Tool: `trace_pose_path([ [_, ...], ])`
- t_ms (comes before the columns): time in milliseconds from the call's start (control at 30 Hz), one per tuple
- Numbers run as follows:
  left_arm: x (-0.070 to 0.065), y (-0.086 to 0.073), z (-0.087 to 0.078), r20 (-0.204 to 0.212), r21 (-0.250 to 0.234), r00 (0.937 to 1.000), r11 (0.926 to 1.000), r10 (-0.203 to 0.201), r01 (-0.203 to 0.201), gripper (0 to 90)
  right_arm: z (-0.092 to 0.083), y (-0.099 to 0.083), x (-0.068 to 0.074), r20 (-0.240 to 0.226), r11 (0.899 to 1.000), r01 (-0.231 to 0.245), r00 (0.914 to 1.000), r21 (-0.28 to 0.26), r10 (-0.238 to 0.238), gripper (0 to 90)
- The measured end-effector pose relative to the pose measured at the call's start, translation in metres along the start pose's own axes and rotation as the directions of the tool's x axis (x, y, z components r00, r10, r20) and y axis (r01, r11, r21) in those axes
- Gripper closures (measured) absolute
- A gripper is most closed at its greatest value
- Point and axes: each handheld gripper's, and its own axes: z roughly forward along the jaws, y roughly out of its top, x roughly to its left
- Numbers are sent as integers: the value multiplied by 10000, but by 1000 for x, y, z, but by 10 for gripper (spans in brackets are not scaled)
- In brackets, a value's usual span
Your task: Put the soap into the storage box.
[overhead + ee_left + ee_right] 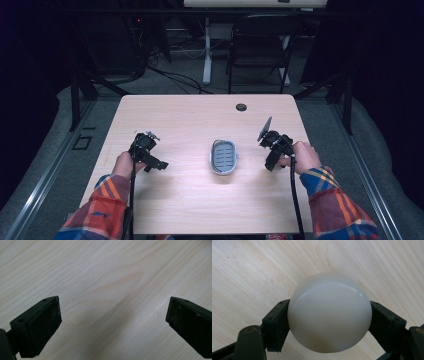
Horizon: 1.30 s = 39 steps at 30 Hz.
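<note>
A smooth white ball [329, 315] sits between the two black jaws of my right gripper [329, 317], which is shut on it and holds it a little above the wooden table. From above, the right gripper [270, 161] is to the right of a small grey oval dish [223, 171] at the table's middle. The dish has a ribbed blue-grey inside with nothing in it. My left gripper [153, 162] hovers to the left of the dish. Its jaws [113, 315] stand wide open over bare wood with nothing between them.
The light wooden table [190, 120] has a round cable hole [241, 107] near its far edge. A dark folding chair [260, 45] and a white table leg [206, 50] stand beyond it. Both plaid-sleeved forearms come in from the near edge.
</note>
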Motion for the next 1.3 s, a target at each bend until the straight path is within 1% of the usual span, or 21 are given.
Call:
trace_pose_path([
  [67, 0, 0, 0, 10, -1, 10000, 10000, -2, 2, 0, -3, 4, 1, 4, 9997, 173, 9998, 166, -173, 242],
  [133, 0, 0, 0, 17, -3, 10000, 10000, -1, 1, 0, -3, 6, 3, -7, 9999, 123, 9999, -49, -123, 242],
  [167, 0, 0, 0, 17, 3, 10000, 10000, 2, -2, 0, -4, 8, 3, 27, 9995, 293, 9996, 106, -293, 242],
  [200, 0, 0, 0, 18, 8, 10000, 10000, 1, -1, 0, -4, 9, 4, 11, 9998, 178, 9998, 4, -178, 242],
  [233, 0, 0, 0, 21, 6, 10000, 10000, 2, -2, 0, -5, 11, 5, -54, 9997, 242, 9997, 28, -242, 242],
  [300, 0, 0, 0, 31, 12, 10000, 10000, 0, 0, 0, -5, 13, 6, 26, 9997, 263, 9997, -21, -263, 242],
  [333, 0, 0, 0, 38, 12, 10000, 10000, 6, -6, 0, -6, 15, 6, 17, 9992, 395, 9992, 105, -395, 242],
  [367, 0, 0, 0, 35, 11, 10000, 10000, 13, -13, 0, -6, 16, 6, 16, 9993, 364, 9993, 99, -364, 242],
  [433, 0, 0, 0, 41, 9, 10000, 10000, 17, -17, 0, -8, 18, 6, 56, 9988, 470, 9989, 159, -471, 242],
  [533, 0, 0, 1, 59, -5, 10000, 10000, 21, -21, 0, -9, 21, 7, 48, 9992, 409, 9992, 46, -409, 242],
  [600, 0, 0, 0, 57, -7, 10000, 10000, 24, -24, 0, -11, 23, 7, 80, 9987, 495, 9987, 88, -496, 242],
  [633, 0, 0, 0, 64, -15, 10000, 10000, 3, -3, 0, -10, 23, 7, 43, 9991, 419, 9991, -9, -419, 242],
  [700, 0, 0, 0, 66, -13, 10000, 10000, 11, -11, 0, -12, 25, 7, 101, 9987, 511, 9986, 86, -512, 242],
  [767, -1, 0, 1, 83, -2, 10000, 10000, 18, -18, 0, -13, 26, 8, 51, 9988, 490, 9988, 70, -490, 242],
  [800, -1, 0, 1, 74, 6, 10000, 10000, 26, -26, 0, -14, 27, 7, 122, 9982, 576, 9983, 140, -578, 242],
  [867, -1, 1, 1, 93, 1, 10000, 10000, 23, -23, 0, -15, 29, 8, 72, 9988, 478, 9988, -35, -478, 242],
  [900, -1, 1, 1, 83, -3, 10000, 10000, 29, -29, 0, -17, 30, 8, 107, 9982, 594, 9982, 74, -594, 242],
  [933, -1, 1, 1, 78, 6, 10000, 10000, 43, -44, 0, -17, 30, 8, 88, 9986, 530, 9986, -29, -530, 242],
  [1000, -1, 1, 1, 67, 25, 10000, 10000, 70, -71, 0, -19, 33, 8, 138, 9979, 641, 9978, 36, -641, 242],
  [1100, -1, 1, 1, 74, 25, 10000, 10000, 67, -67, 0, -21, 35, 9, 112, 9979, 638, 9979, -62, -637, 242],
  [1300, -2, 1, 1, 77, 30, 9999, 10000, 90, -91, 0, -24, 40, 9, 120, 9973, 730, 9973, -6, -730, 242],
])
